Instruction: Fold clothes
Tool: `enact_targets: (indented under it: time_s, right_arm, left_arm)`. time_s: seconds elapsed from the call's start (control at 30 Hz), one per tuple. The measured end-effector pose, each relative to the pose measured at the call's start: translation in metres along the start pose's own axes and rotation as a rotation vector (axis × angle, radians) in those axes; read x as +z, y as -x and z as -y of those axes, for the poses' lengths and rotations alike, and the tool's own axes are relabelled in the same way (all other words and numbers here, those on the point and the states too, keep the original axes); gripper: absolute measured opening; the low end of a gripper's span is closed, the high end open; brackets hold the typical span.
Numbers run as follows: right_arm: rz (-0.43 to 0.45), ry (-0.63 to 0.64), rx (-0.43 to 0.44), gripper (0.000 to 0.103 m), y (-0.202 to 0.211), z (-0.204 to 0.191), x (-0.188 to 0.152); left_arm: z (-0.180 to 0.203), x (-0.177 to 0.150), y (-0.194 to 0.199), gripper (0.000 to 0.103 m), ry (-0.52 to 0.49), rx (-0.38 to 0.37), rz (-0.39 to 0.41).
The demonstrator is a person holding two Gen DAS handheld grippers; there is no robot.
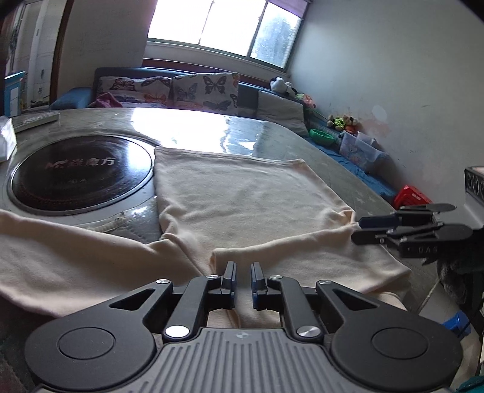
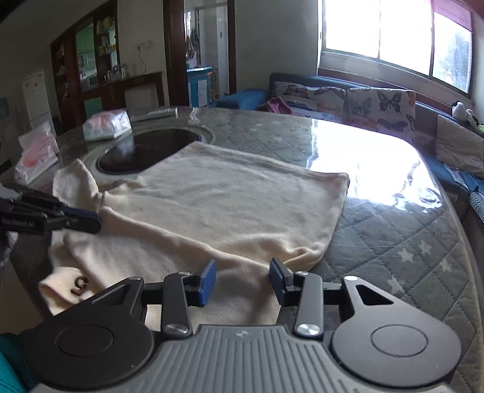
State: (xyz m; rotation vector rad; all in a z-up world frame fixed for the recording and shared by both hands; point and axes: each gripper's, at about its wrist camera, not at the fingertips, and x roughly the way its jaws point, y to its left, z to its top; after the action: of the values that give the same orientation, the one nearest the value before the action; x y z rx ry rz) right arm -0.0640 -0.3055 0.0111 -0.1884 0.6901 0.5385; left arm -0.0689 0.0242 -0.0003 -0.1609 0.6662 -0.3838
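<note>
Left wrist view: cream garment (image 1: 248,193) lies spread flat on the quilted table (image 1: 338,169) under a clear glossy cover. Its body reaches toward the window (image 1: 224,24); one sleeve runs off to the left past the round black induction hob (image 1: 81,178) set into the tabletop. Another sleeve is folded across the near part of the garment, its cuff end lying just ahead of the left gripper (image 1: 243,272).

Left gripper: jaws nearly together, narrow gap showing, no cloth visible between the pads. It sits low over the fabric near the cuff; contact can't be judged.

Right gripper (image 1: 358,231) comes in from the right edge of that view, fingers lying close together, tips at the right side of the garment near the sleeve seam.

Right wrist view: right gripper (image 2: 243,275) jaws stand part open, blue pads clearly apart, cream fabric beneath and between them, pads not pressing on it. The folded corner of the garment (image 2: 230,193) lies just ahead of the right finger. The left gripper (image 2: 90,222) enters from the left, tips over the sleeve area.

Tissue pack (image 2: 107,125) sits beyond the hob (image 2: 151,148). Sofa with butterfly cushions (image 2: 381,104) behind the table, under the window.
</note>
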Motion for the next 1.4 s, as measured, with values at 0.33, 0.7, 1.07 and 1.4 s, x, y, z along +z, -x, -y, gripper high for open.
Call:
enact_targets:
  time_s: [0.33, 0.7, 1.07, 1.4]
  right_arm:
    - [0.009, 0.108, 0.135, 0.049, -0.010, -0.039, 0.029]
    - [-0.030, 0.242, 0.262, 0.034, -0.055, -0.103, 0.048]
    - [0.012, 0.248, 0.226, 0.041, -0.042, -0.104, 0.052]
    - [0.062, 0.155, 0.151, 0.044, -0.005, -0.070, 0.045]
  left_arm:
    - [-0.055, -0.003, 0.047, 0.041, 0.123, 0.255, 0.088]
    - [-0.125, -0.010, 0.086, 0.042, 0.307, 0.559, 0.140]
    - [-0.160, 0.001, 0.071, 0.042, 0.398, 0.605, 0.138]
    - [-0.159, 0.019, 0.077, 0.005, 0.462, 0.507, 0.199]
